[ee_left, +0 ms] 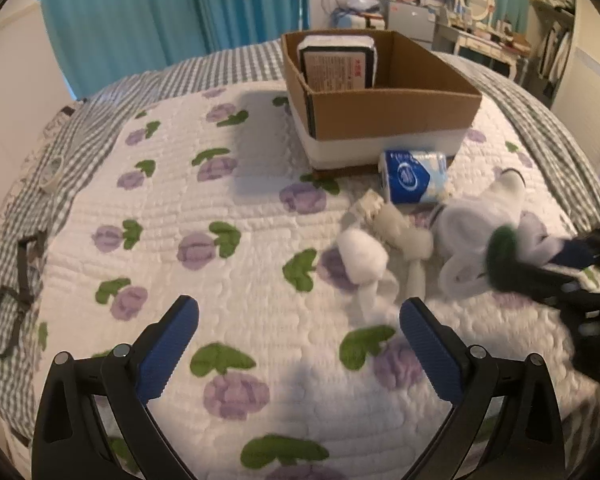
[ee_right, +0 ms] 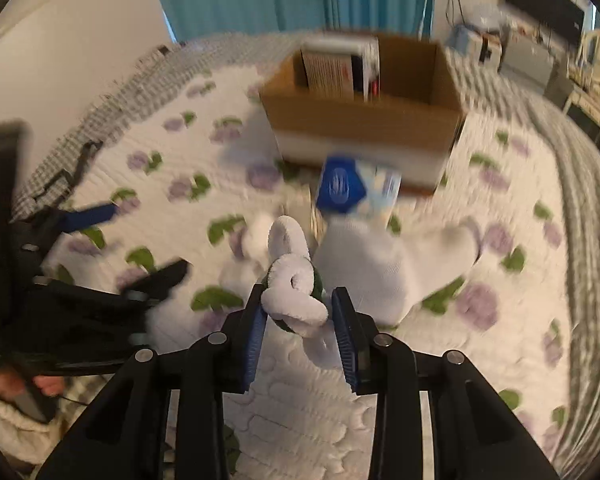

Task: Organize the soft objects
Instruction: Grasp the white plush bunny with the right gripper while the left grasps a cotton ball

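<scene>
Socks are scattered on the quilt [ee_left: 204, 280] in front of a box [ee_left: 396, 114]: a white sock with a green-lined cuff [ee_right: 296, 292] is pinched between the blue pads of the right gripper [ee_right: 300, 312], whose jaws are drawn close on that bunched cuff, the rest of the sock [ee_right: 380, 264] trailing onto the bed behind it. In the left wrist view the same sock [ee_left: 480, 236] is seen at the right, its green cuff at the tips of the right gripper [ee_left: 540, 268]. Just left of it, two more white pieces are seen: a small rolled sock [ee_left: 362, 254] and a knotted one [ee_left: 408, 240]; whether more are tangled among them cannot be told. One blue-and-white tissue pack [ee_left: 414, 176] lies on its side between the socks and the box, close against the box front. One box is present, brown cardboard with a white band around its lower part, open at the top; one flat pack with a printed label [ee_left: 338, 62] stands upright against its far-left inner wall, and the rest of the inside is seen bare. The left gripper [ee_left: 300, 320] is held wide open over the quilt, nothing between its pads, just short of the rolled sock. Around the quilt a grey checked cover [ee_left: 220, 68] is spread, with teal curtains [ee_left: 160, 4] behind the bed.
</scene>
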`<state>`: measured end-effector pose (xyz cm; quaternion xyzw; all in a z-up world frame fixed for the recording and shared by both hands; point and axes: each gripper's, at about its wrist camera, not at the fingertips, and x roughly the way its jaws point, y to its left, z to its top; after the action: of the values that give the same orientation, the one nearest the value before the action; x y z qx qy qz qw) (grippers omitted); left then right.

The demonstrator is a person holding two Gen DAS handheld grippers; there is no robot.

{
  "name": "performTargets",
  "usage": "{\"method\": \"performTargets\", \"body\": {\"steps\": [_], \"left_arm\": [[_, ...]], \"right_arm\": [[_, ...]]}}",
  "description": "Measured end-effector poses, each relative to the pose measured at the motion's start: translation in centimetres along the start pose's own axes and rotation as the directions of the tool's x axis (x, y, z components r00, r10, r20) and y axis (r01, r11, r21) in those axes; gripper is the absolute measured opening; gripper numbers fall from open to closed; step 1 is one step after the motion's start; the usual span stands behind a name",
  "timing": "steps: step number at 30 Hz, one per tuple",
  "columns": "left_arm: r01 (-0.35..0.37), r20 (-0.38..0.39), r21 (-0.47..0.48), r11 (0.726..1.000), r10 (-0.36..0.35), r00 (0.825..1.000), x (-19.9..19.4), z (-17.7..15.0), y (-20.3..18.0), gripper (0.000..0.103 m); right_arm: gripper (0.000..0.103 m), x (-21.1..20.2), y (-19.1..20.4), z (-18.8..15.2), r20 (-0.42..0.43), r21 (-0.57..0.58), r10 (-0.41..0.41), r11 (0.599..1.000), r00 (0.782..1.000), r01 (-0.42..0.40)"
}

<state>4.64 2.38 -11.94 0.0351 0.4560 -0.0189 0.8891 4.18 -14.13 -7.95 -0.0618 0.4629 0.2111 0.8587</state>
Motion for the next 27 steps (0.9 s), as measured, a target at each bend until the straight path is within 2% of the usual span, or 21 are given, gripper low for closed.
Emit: {"method": "performTargets", "body": {"steps": [3,6,7,11,13,17,19,21,24,27], "left_arm": [[-0.002,-0.013,-0.004,1.000,0.001,1.000,1.3,0.9,-0.5,0.101],[0.013,-0.038,-0.003,1.000,-0.013,0.999,3.0,1.6,-1.2,0.086],[0.018,-0.055,-0.005,1.000,-0.018,0.998,3.6,1.8,-1.4,0.084],[0.034,-0.105,0.010,0.999,-0.033,0.994,6.0,2.2,-2.5,0.083],[0.027,-0.128,0.020,0.999,-0.024,0.992,7.2,2.3,-2.9,0.074],[0.032,-0.185,-0.011,0.999,-0.034,0.982,9.7,2.6,-2.9,0.072],[0.038,-0.198,-0.011,0.999,-0.039,0.979,10.5,2.6,-3.0,0.050],[0.051,-0.200,-0.010,0.999,-0.052,0.978,10.9,2.6,-3.1,0.047],[0.073,-0.188,-0.014,0.997,-0.074,0.979,10.6,2.5,-3.0,0.035],[0.075,-0.175,-0.013,0.997,-0.076,0.982,9.9,2.2,-2.8,0.031]], "right_arm": [[0.033,-1.3,-0.8,1.4,0.053,-0.005,-0.041,0.999,0.998,0.041],[0.033,-0.6,-2.8,2.9,0.055,0.012,-0.094,0.996,0.994,0.093],[0.033,-0.2,-3.4,3.2,0.050,0.022,-0.098,0.995,0.994,0.097],[0.033,1.8,-5.7,3.7,0.014,0.063,-0.090,0.994,0.996,0.089],[0.033,2.7,-6.7,3.7,0.002,0.083,-0.078,0.994,0.997,0.078],[0.033,3.8,-8.1,3.7,-0.003,0.111,-0.066,0.992,0.998,0.066],[0.033,4.2,-8.6,3.7,-0.006,0.124,-0.059,0.991,0.998,0.060],[0.033,4.4,-8.7,3.6,-0.008,0.131,-0.055,0.990,0.998,0.055],[0.033,4.7,-8.9,3.5,-0.015,0.138,-0.055,0.989,0.998,0.056],[0.033,4.3,-8.8,3.4,-0.009,0.137,-0.057,0.989,0.998,0.057]]}}
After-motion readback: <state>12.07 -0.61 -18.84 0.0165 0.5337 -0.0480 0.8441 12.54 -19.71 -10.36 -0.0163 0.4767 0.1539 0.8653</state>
